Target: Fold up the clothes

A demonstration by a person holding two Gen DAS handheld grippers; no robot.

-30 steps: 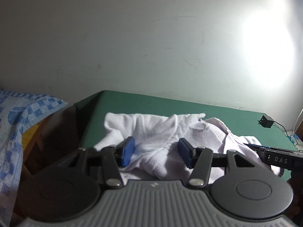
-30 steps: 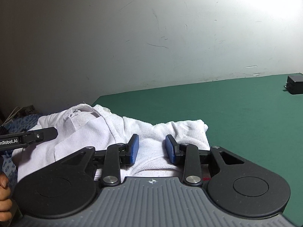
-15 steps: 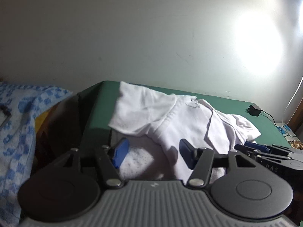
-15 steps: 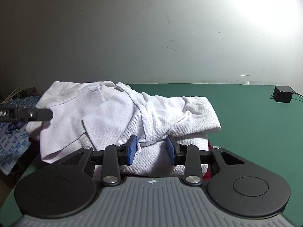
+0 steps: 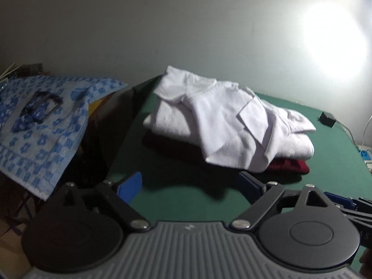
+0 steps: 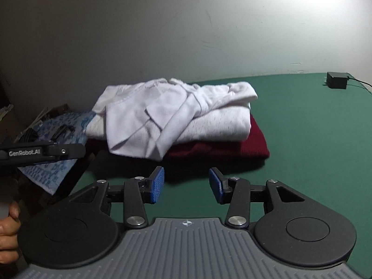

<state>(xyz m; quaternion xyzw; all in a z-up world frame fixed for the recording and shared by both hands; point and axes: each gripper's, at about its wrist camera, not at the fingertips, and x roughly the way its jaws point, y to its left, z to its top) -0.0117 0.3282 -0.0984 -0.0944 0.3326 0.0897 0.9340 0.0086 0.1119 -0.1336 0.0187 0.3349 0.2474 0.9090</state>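
White shirt (image 6: 162, 116) loosely folded atop pile

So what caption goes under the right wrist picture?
Open right tongs near a white shirt piled on a folded white cloth and a dark red one.

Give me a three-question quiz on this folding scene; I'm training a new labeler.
1. True or false: the white garment lies on top of a dark red one.
2. What colour is the table?
3. The right gripper is: A) shut on cloth B) open, holding nothing C) out of view.

Key: 1 true; 2 green; 3 B.
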